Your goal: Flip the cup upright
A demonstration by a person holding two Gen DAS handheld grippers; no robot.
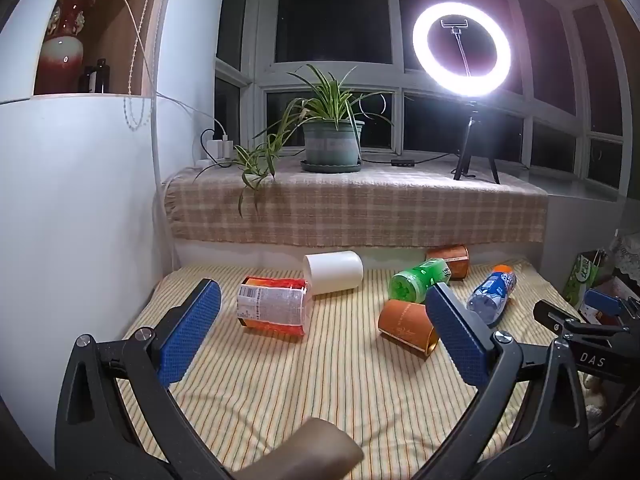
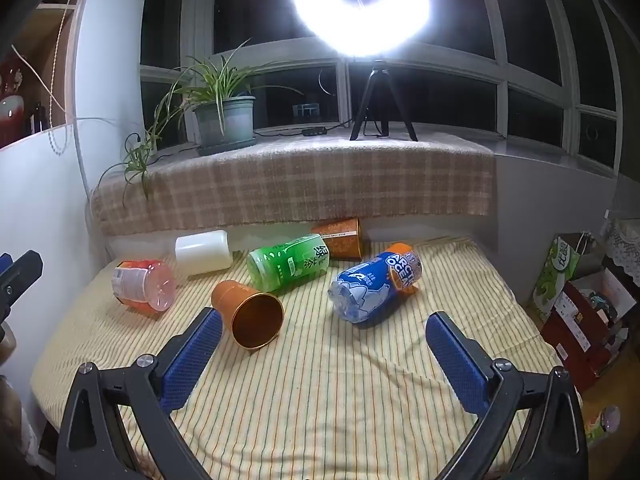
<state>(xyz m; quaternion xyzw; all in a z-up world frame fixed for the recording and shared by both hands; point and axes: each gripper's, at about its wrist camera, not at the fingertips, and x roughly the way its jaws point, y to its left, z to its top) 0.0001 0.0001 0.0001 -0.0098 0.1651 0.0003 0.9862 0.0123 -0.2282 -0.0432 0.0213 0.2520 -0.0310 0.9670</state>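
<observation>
Several cups and bottles lie on their sides on a striped cloth (image 1: 280, 392). A white cup (image 1: 334, 273) lies at the back, also in the right wrist view (image 2: 203, 254). A copper cup (image 1: 406, 327) lies near the middle, its open mouth facing my right gripper (image 2: 250, 314). A second copper cup (image 1: 450, 261) lies at the back (image 2: 340, 236). My left gripper (image 1: 324, 328) is open and empty above the cloth. My right gripper (image 2: 324, 344) is open and empty, just short of the near copper cup.
A red-labelled bottle (image 1: 274, 306), a green bottle (image 1: 420, 278) and a blue bottle (image 1: 492, 290) lie among the cups. A checked ledge (image 1: 356, 208) behind holds a potted plant (image 1: 332, 140) and a ring light (image 1: 462, 46). Boxes (image 2: 576, 300) stand at the right.
</observation>
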